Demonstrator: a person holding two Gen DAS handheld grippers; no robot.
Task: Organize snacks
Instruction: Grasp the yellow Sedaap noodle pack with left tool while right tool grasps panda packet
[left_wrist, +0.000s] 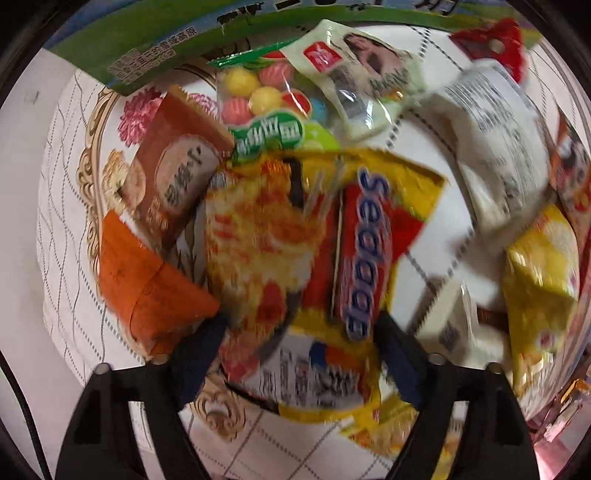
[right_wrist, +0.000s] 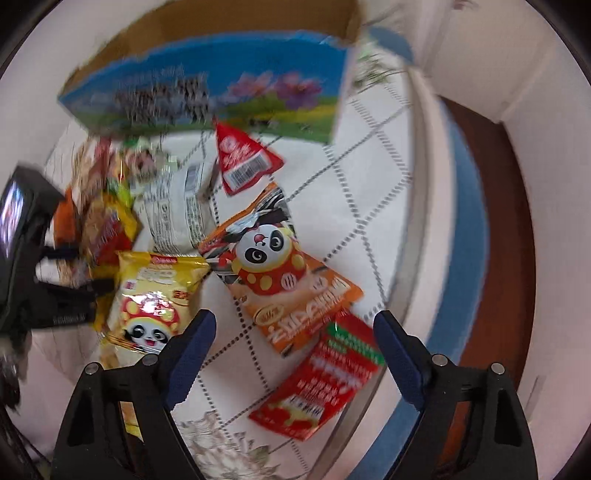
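While the left gripper (left_wrist: 301, 325) straddles a blurred yellow-and-red foil snack bag (left_wrist: 314, 258) on the white quilted tablecloth (left_wrist: 436, 236), seemingly pinching it, the right wrist view shows the right gripper (right_wrist: 293, 323) spread wide and holding nothing above an orange panda-printed snack packet (right_wrist: 288, 273).
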